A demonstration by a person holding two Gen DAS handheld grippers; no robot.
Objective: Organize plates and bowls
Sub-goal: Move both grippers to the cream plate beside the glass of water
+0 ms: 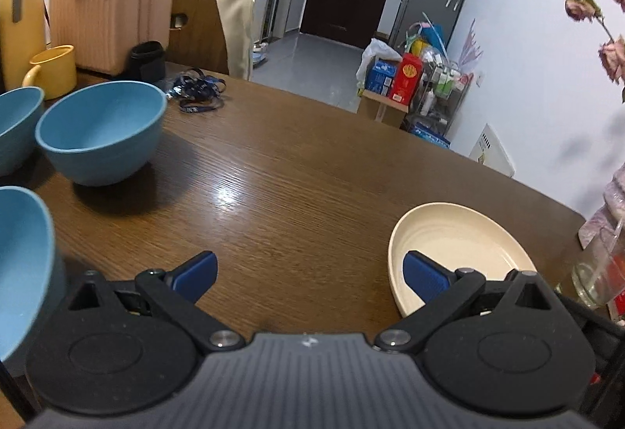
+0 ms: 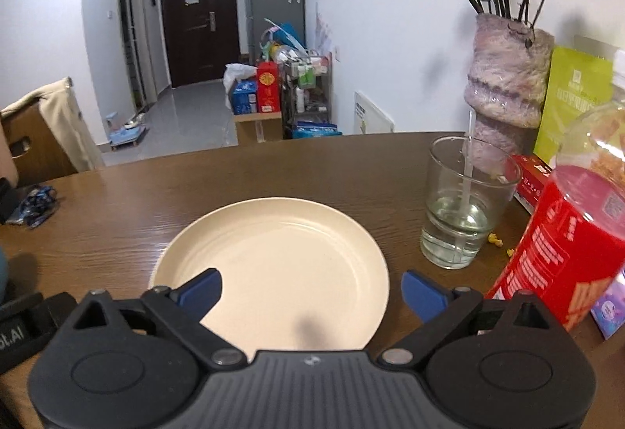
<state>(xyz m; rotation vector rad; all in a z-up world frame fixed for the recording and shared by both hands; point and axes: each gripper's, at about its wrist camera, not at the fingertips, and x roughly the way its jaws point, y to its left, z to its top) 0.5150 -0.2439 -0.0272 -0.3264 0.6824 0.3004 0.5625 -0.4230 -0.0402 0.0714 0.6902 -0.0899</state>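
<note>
A cream plate [image 2: 281, 257] lies on the brown wooden table [image 2: 156, 190], just ahead of my right gripper [image 2: 310, 292], which is open and empty with its jaws wide apart above the plate's near rim. The plate also shows in the left wrist view [image 1: 457, 249], at the right. My left gripper [image 1: 308, 272] is open and empty over bare table. Three blue bowls stand upright at the left: one in the middle left [image 1: 101, 132], one at the far left edge [image 1: 15, 124], one close at the lower left [image 1: 23, 265].
A glass of water with a straw [image 2: 465, 206], a red canister [image 2: 562, 257], a flower vase [image 2: 504, 85] and a green bag stand right of the plate. A yellow mug [image 1: 54, 71], a black cup, a blue lanyard [image 1: 195, 93] and a pink suitcase are at the far left.
</note>
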